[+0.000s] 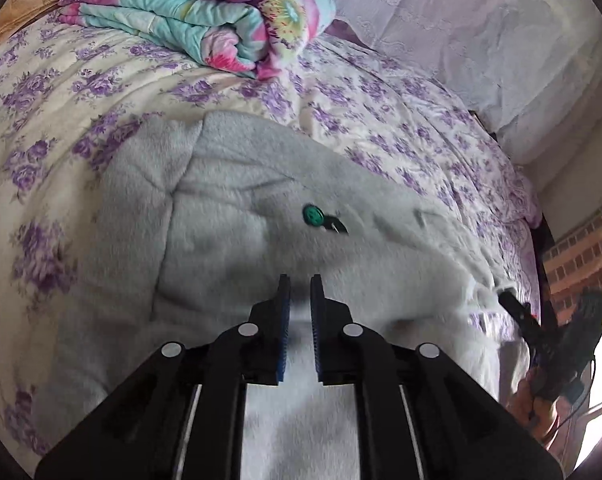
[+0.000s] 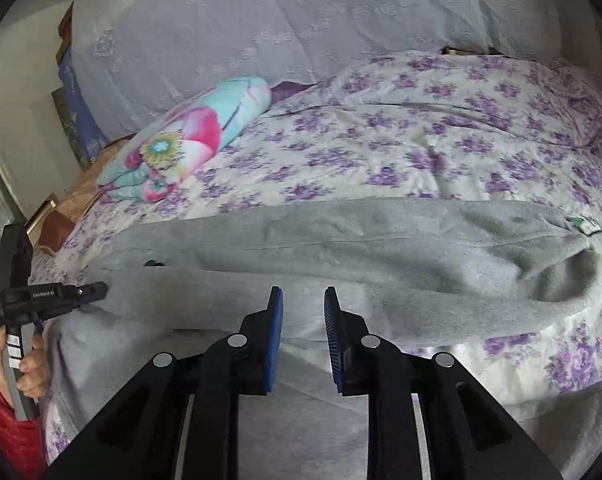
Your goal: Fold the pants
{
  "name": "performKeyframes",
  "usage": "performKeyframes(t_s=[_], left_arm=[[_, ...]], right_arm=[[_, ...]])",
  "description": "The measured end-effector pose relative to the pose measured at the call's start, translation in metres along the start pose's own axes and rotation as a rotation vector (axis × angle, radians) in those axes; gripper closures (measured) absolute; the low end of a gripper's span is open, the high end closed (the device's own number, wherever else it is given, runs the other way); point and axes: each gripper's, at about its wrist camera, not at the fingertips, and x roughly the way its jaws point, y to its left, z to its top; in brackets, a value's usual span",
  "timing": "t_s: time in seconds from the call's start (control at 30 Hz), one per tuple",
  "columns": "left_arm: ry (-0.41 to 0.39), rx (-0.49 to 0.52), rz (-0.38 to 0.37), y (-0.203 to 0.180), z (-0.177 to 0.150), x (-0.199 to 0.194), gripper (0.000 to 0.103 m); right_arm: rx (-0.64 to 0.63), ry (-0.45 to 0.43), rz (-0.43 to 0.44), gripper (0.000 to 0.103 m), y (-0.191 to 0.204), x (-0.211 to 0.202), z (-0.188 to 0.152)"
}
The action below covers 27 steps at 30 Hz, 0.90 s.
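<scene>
Grey pants [image 2: 341,248] lie folded lengthwise across the bed [image 2: 461,152], near edge toward me; my left gripper [image 1: 300,292] and right gripper [image 2: 301,304] hover slightly parted, empty, above them for regripping.

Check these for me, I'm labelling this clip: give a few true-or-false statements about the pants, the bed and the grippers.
1. The grey pants lie on the bedspread. True.
2. The bedspread is plain blue. False: it is pale with purple flowers.
3. A folded quilt lies on the bed beyond the pants. True.
4. The right gripper is clamped on the quilt. False: its jaws stand apart over the pants with nothing pinched between them.
5. A green button shows on the pants. True.
6. The left gripper holds a book. False: its jaws stand slightly apart over the pants, gripping nothing.
</scene>
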Motion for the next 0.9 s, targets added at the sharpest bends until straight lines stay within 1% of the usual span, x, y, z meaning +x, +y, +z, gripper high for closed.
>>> performKeyframes(t_s=[0.03,0.07,0.13,0.17,0.23,0.3,0.37,0.43,0.47,0.53,0.63,0.7,0.77,0.8,0.83,0.87,0.9], left_arm=[[0.005,0.024,0.005,-0.003,-0.011,-0.006,0.084],[0.008,0.036,0.014,-0.003,-0.023,-0.013,0.08],[0.013,0.037,0.007,0.001,-0.045,-0.027,0.08],[0.016,0.027,0.006,0.005,-0.055,-0.036,0.08],[0.014,-0.008,-0.003,0.017,-0.075,-0.054,0.08],[0.006,-0.034,-0.016,0.028,-0.092,-0.071,0.08],[-0.005,-0.067,-0.044,0.037,-0.105,-0.084,0.079],[-0.003,-0.111,-0.069,0.045,-0.113,-0.088,0.078],[0.0,-0.12,-0.077,0.046,-0.114,-0.086,0.075],[-0.003,-0.131,-0.078,0.047,-0.115,-0.08,0.075],[-0.003,-0.168,-0.11,0.053,-0.112,-0.075,0.073],[-0.015,-0.224,-0.142,0.059,-0.107,-0.074,0.073],[-0.038,-0.244,-0.148,0.06,-0.104,-0.079,0.073],[-0.059,-0.242,-0.139,0.06,-0.105,-0.084,0.072],[-0.083,-0.243,-0.121,0.06,-0.105,-0.089,0.069],[-0.106,-0.248,-0.107,0.062,-0.106,-0.095,0.061],[-0.12,-0.254,-0.096,0.063,-0.107,-0.098,0.056]], right_arm=[[-0.024,0.024,0.007,0.079,0.011,0.01,0.0],[-0.048,0.051,-0.001,0.073,0.021,0.022,-0.001],[-0.082,0.141,-0.042,0.064,0.03,0.059,-0.008],[-0.076,0.167,-0.055,0.064,0.028,0.072,-0.013],[-0.047,0.122,-0.042,0.065,0.026,0.063,-0.018],[-0.024,0.084,-0.02,0.065,0.025,0.036,-0.022],[-0.015,0.01,0.008,0.065,0.021,-0.003,-0.031],[-0.012,-0.069,-0.024,0.064,0.011,-0.047,-0.046],[-0.004,-0.1,-0.037,0.063,0.003,-0.066,-0.055],[0.031,-0.139,-0.083,0.063,-0.017,-0.103,-0.076],[0.13,-0.169,-0.18,0.063,-0.058,-0.154,-0.11],[0.211,-0.172,-0.266,0.063,-0.09,-0.184,-0.132],[0.284,-0.159,-0.341,0.063,-0.117,-0.208,-0.153],[0.319,-0.154,-0.364,0.063,-0.13,-0.216,-0.164],[0.355,-0.144,-0.378,0.063,-0.141,-0.22,-0.173],[0.396,-0.132,-0.38,0.063,-0.152,-0.221,-0.181],[0.428,-0.133,-0.35,0.064,-0.159,-0.219,-0.188]])
